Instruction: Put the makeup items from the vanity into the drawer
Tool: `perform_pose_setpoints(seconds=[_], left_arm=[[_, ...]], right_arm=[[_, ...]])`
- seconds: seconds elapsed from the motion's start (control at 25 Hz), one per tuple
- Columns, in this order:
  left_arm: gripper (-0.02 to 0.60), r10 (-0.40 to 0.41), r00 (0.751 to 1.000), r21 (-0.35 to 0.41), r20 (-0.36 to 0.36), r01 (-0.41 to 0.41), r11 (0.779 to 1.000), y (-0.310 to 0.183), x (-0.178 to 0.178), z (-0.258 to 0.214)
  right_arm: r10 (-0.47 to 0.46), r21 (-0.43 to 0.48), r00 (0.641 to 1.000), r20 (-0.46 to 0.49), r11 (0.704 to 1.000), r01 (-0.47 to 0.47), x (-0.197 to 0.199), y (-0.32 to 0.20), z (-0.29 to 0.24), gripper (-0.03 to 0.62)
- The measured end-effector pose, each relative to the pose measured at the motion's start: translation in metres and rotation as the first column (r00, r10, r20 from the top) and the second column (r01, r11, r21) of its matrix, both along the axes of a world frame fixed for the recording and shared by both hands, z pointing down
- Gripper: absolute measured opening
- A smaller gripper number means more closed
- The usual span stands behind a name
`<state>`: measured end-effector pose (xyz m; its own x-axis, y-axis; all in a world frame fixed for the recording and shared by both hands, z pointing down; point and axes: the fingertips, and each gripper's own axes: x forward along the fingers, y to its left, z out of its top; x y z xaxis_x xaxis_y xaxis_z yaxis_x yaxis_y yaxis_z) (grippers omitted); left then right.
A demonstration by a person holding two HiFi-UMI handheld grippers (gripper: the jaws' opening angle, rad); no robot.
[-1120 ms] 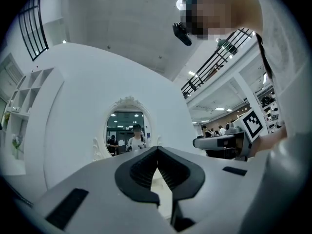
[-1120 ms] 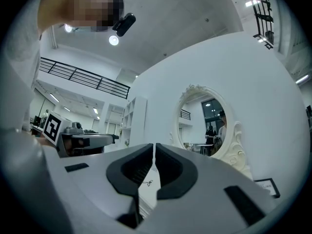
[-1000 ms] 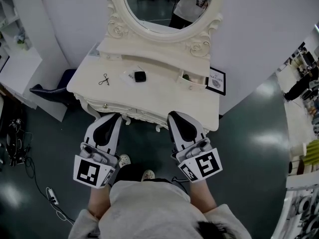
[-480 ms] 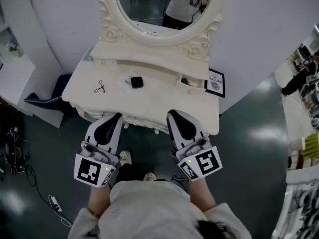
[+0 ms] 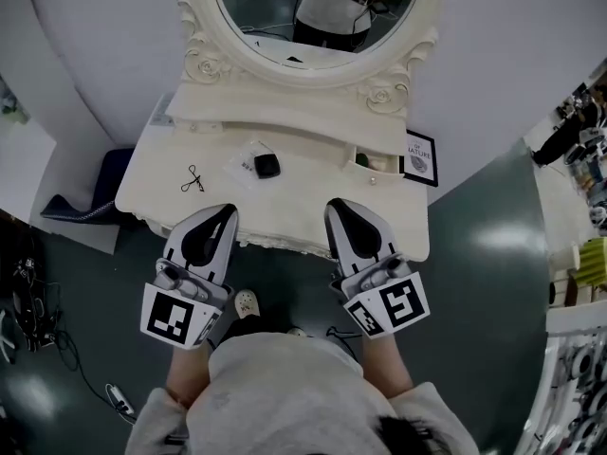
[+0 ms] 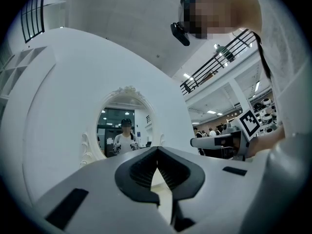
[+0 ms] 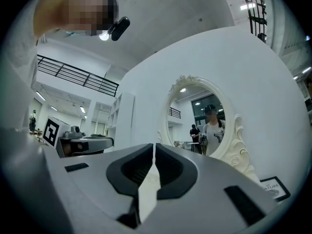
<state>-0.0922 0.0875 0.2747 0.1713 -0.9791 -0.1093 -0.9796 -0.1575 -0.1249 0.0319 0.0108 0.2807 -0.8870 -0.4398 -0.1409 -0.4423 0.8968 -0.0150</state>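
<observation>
A cream vanity (image 5: 313, 202) with an oval mirror (image 5: 318, 8) stands in front of me. On its top lie a metal eyelash curler (image 5: 193, 179) and a black compact (image 5: 268, 167) resting on a clear packet (image 5: 248, 154). A small drawer (image 5: 377, 166) at the top's right rear stands open, with something green inside. My left gripper (image 5: 223, 213) and right gripper (image 5: 341, 207) hover over the vanity's front edge, both shut and holding nothing. In the gripper views the shut left gripper (image 6: 157, 150) and right gripper (image 7: 154, 146) point at the mirror (image 6: 124, 126).
A framed sign (image 5: 418, 156) leans against the wall to the right of the vanity. Dark blue cloth (image 5: 81, 207) lies on the floor to its left. Cables (image 5: 43, 335) trail over the floor at the far left. The person's slippered foot (image 5: 247, 302) shows below the vanity.
Both grippers have come forward and now reach over the vanity's front edge. The vanity sits nearer in the head view. Both stay shut.
</observation>
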Motion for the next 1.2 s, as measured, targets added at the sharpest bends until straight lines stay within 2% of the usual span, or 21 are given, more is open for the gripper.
perform_pose_setpoints(seconds=[0.08, 0.2, 0.36, 0.52, 0.68, 0.96, 1.08, 1.2], left_arm=[[0.014, 0.011, 1.000, -0.002, -0.002, -0.011, 1.000, -0.008, -0.010, 0.001], [0.014, 0.024, 0.999, 0.048, -0.021, -0.023, 0.999, -0.021, -0.024, -0.010], [0.014, 0.058, 0.998, -0.006, -0.008, -0.058, 0.998, -0.032, -0.039, 0.004], [0.014, 0.075, 0.997, 0.043, -0.028, -0.074, 0.996, -0.045, -0.053, -0.007], [0.014, 0.095, 0.995, 0.012, -0.018, -0.095, 0.995, -0.052, -0.069, 0.001], [0.014, 0.129, 0.991, 0.028, -0.027, -0.128, 0.991, -0.066, -0.091, -0.002], [0.014, 0.150, 0.989, 0.004, -0.019, -0.150, 0.989, -0.070, -0.101, 0.005], [0.014, 0.171, 0.985, 0.012, -0.025, -0.171, 0.985, -0.074, -0.108, 0.005]], right_arm=[[0.013, -0.002, 1.000, 0.000, 1.000, -0.013, -0.008, -0.006, 0.001, 0.029], [0.032, -0.013, 0.999, 0.001, 0.999, -0.032, -0.020, -0.015, 0.002, 0.029], [0.055, -0.021, 0.998, -0.007, 0.998, -0.055, -0.034, -0.025, 0.004, 0.029], [0.077, -0.020, 0.997, -0.010, 0.997, -0.077, -0.047, -0.033, 0.004, 0.029], [0.102, -0.024, 0.995, -0.010, 0.995, -0.102, -0.059, -0.040, 0.006, 0.029], [0.144, -0.024, 0.990, -0.006, 0.989, -0.144, -0.078, -0.049, 0.007, 0.028], [0.166, -0.025, 0.986, -0.008, 0.986, -0.166, -0.085, -0.052, 0.008, 0.029], [0.192, -0.026, 0.981, -0.008, 0.981, -0.192, -0.089, -0.053, 0.009, 0.028]])
